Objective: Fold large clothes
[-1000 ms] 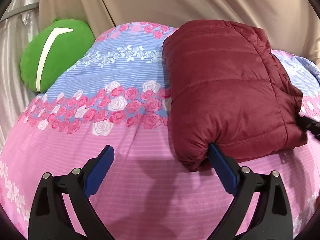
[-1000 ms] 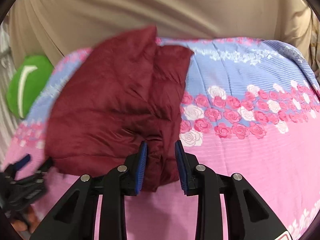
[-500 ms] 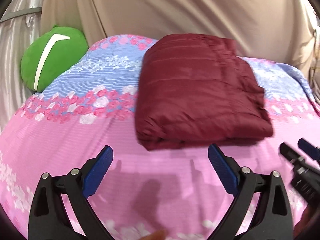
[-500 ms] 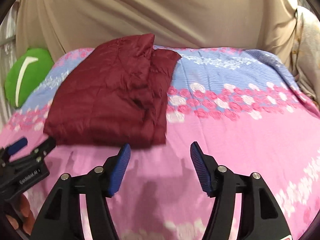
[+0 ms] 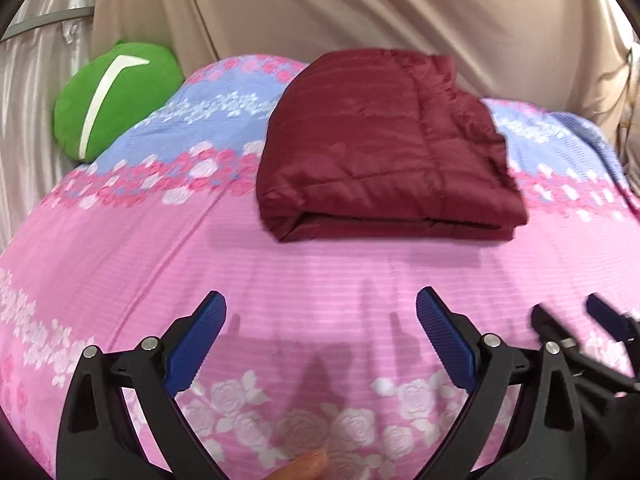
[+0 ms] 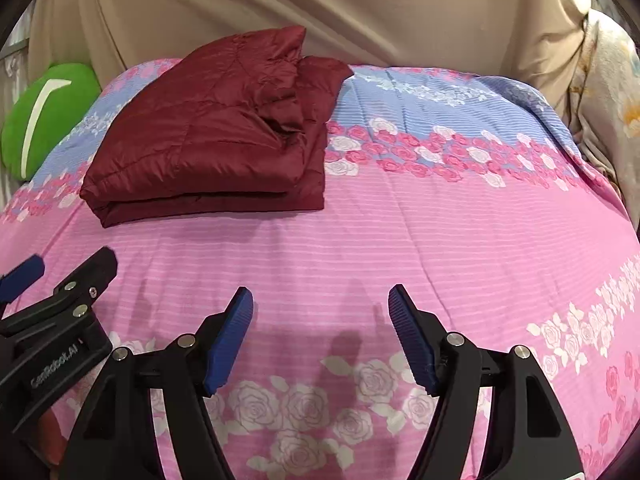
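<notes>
Left wrist view, green cushion far left on the floral bed, beige curtain behind, folded maroon jacket lying far of both wide-open, empty hand-held grippers, left hand-held gripper, right hand-held gripper.

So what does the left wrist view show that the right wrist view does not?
Only the left wrist view shows a fingertip at its bottom edge and silver fabric at far left. Only the right wrist view shows a pale flowered cloth at far right. Both show the folded maroon jacket on the pink floral bedspread, the green cushion, and the open left claw and right claw.
</notes>
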Action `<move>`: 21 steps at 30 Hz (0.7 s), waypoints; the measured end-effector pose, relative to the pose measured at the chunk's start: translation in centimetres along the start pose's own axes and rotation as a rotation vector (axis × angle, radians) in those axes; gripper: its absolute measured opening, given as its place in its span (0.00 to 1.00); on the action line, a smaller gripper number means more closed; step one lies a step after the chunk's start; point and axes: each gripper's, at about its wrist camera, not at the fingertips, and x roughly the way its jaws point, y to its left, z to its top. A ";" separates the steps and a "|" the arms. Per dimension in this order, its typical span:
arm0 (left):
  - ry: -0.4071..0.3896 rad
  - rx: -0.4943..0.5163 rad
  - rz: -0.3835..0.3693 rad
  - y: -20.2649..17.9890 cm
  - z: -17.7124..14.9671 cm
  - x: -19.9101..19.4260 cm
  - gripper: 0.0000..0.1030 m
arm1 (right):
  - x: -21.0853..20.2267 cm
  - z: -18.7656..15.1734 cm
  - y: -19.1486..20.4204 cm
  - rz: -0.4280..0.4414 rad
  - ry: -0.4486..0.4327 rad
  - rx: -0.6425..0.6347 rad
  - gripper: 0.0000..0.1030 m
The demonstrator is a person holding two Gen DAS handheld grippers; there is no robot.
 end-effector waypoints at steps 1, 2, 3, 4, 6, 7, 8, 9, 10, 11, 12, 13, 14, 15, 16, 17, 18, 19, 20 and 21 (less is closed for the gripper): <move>0.012 0.001 0.003 0.0 -0.1 0.2 0.91 | -0.3 -0.1 -0.1 -0.005 -0.014 -0.004 0.68; 0.020 0.004 0.004 0.0 -0.1 0.3 0.91 | -0.4 -0.2 0.0 -0.005 -0.020 -0.013 0.69; 0.025 0.010 0.002 -0.1 -0.2 0.4 0.91 | -0.4 -0.2 0.2 0.000 -0.020 -0.026 0.69; 0.029 0.020 0.003 -0.3 -0.2 0.5 0.91 | -0.4 -0.2 0.4 -0.001 -0.019 -0.033 0.69; 0.031 0.039 0.015 -0.7 -0.3 0.6 0.91 | -0.5 -0.3 0.6 -0.004 -0.023 -0.042 0.69; 0.034 0.045 0.023 -0.9 -0.4 0.6 0.91 | -0.5 -0.3 0.6 -0.003 -0.023 -0.041 0.69; 0.037 0.047 0.024 -0.9 -0.4 0.7 0.90 | -0.4 -0.3 0.6 -0.001 -0.019 -0.039 0.69; 0.041 0.048 0.024 -0.9 -0.4 0.8 0.91 | -0.2 -0.3 0.5 0.004 -0.010 -0.036 0.69; 0.046 0.050 0.025 -0.9 -0.4 0.9 0.91 | -0.1 -0.4 0.5 0.007 -0.004 -0.035 0.69; 0.047 0.051 0.027 -1.0 -0.4 0.9 0.91 | 0.0 -0.4 0.4 0.008 0.001 -0.033 0.69; 0.048 0.053 0.030 -1.0 -0.4 1.0 0.90 | 0.0 -0.4 0.4 0.008 0.003 -0.033 0.69; 0.048 0.055 0.033 -1.0 -0.5 1.0 0.90 | 0.1 -0.4 0.4 0.006 0.005 -0.033 0.69; 0.048 0.056 0.036 -1.1 -0.5 1.0 0.90 | 0.1 -0.5 0.4 0.006 0.006 -0.033 0.69; 0.049 0.058 0.038 -1.1 -0.5 1.0 0.90 | 0.2 -0.5 0.4 0.005 0.009 -0.032 0.69; 0.050 0.060 0.041 -1.2 -0.5 1.1 0.90 | 0.2 -0.5 0.5 0.004 0.011 -0.031 0.69; 0.051 0.062 0.043 -1.2 -0.5 1.1 0.90 | 0.3 -0.5 0.5 0.004 0.014 -0.030 0.69; 0.051 0.063 0.045 -1.2 -0.5 1.1 0.90 | 0.3 -0.6 0.5 0.004 0.016 -0.029 0.69; 0.050 0.065 0.048 -1.3 -0.5 1.1 0.90 | 0.3 -0.6 0.5 0.003 0.017 -0.028 0.69; 0.050 0.066 0.049 -1.3 -0.5 1.1 0.90 | 0.3 -0.6 0.5 0.002 0.017 -0.028 0.69; 0.050 0.069 0.050 -1.3 -0.5 1.1 0.89 | 0.3 -0.6 0.5 0.001 0.018 -0.027 0.69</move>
